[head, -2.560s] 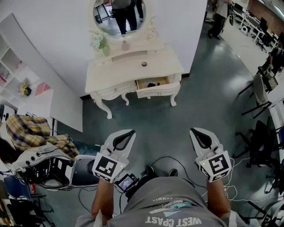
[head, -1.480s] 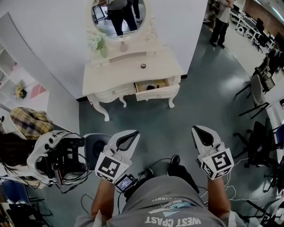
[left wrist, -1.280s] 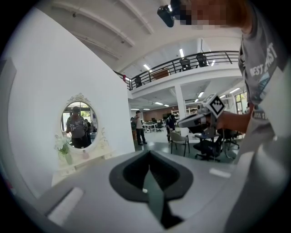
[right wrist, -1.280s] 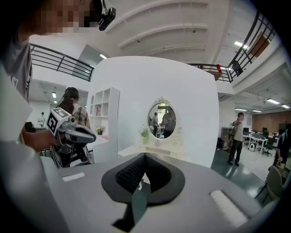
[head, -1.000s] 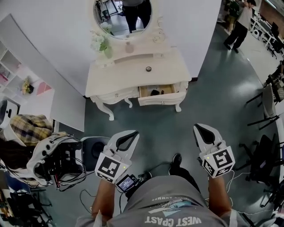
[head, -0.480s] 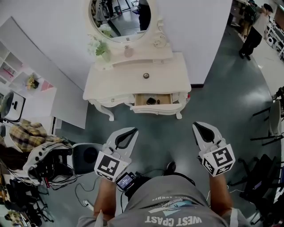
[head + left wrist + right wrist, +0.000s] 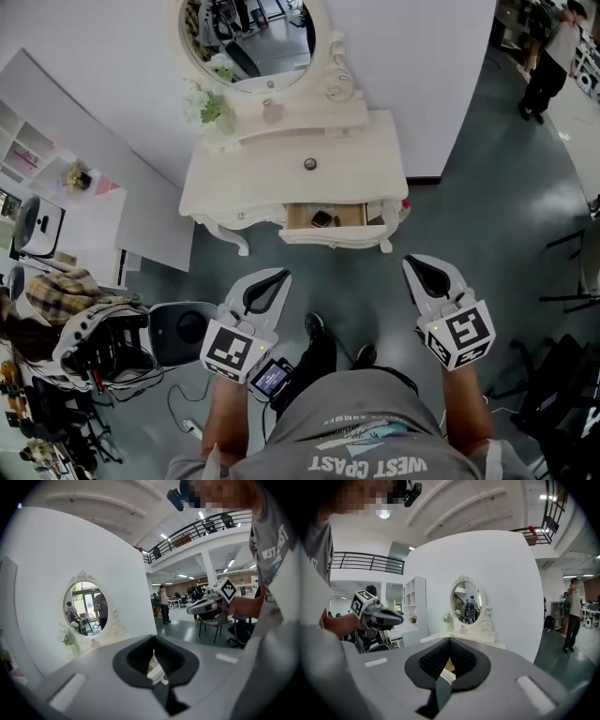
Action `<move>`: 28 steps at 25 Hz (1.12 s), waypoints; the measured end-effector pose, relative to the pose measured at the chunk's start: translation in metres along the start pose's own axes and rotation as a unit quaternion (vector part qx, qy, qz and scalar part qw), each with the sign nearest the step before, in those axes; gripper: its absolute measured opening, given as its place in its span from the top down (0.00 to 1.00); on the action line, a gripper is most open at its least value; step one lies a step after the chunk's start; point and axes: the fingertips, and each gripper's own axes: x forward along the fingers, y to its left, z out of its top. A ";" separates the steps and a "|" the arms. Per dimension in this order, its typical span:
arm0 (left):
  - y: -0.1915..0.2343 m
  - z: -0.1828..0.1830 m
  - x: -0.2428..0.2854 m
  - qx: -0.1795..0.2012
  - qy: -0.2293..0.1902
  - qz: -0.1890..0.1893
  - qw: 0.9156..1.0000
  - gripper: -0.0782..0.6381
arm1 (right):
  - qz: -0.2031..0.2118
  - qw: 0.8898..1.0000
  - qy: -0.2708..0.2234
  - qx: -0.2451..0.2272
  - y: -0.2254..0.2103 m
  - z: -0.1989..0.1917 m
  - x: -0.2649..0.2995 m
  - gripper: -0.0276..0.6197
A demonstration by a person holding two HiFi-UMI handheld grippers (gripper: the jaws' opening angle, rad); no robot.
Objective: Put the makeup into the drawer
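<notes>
- Grey floor runs up to a white wall in the head view, where the dressing table [image 7: 361,178] stands. The makeup [image 7: 309,163], a small dark round piece, sits mid-top, well back from the front edge. Below the right half of that edge, the drawer [image 7: 330,235] is pulled out with another dark item [image 7: 321,218] inside.
- The left gripper [image 7: 279,275] and right gripper [image 7: 410,262] hover well short of the table, both clenched on nothing.
- Cables [image 7: 183,417] and a gear pile [image 7: 112,347] lie on the person's left. A snagged foot looks the likeliest trouble, and the jutting drawer could be bumped on approach.
- Left gripper view: jaws pressed together and empty, aimed towards the mirror [image 7: 86,606]. They must part before any pickup.
- Right gripper view: jaws likewise closed. The flowers [image 7: 447,618] stand at the table's rear edge, so a wide sweep might topple them.
</notes>
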 end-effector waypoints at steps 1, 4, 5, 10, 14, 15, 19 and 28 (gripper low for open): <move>0.003 -0.001 0.004 -0.002 0.001 -0.001 1.000 0.89 | -0.001 1.000 0.001 0.000 -0.001 0.000 0.002 0.95; 0.013 -0.004 0.019 0.004 -0.004 -0.013 1.000 0.89 | -0.015 1.000 0.008 0.001 -0.009 -0.003 0.007 0.95; 0.017 -0.003 0.025 0.005 -0.008 -0.018 1.000 0.89 | -0.021 1.000 0.011 0.001 -0.013 -0.004 0.010 0.95; 0.054 0.001 0.058 0.008 -0.023 -0.040 0.999 0.89 | -0.050 0.998 0.028 0.006 -0.027 -0.003 0.035 0.95; 0.092 0.003 0.077 0.010 -0.038 -0.057 0.998 0.89 | -0.069 0.997 0.036 0.006 -0.033 0.003 0.071 0.95; 0.103 0.003 0.080 0.011 -0.039 -0.061 0.997 0.89 | -0.072 0.997 0.036 0.006 -0.032 0.007 0.082 0.95; 0.148 -0.002 0.088 0.014 -0.047 -0.068 0.997 0.89 | -0.081 0.996 0.038 0.000 -0.027 0.023 0.120 0.95; 0.214 -0.017 0.095 -0.004 -0.067 -0.075 0.995 0.89 | -0.080 0.995 0.063 -0.025 -0.012 0.041 0.195 0.95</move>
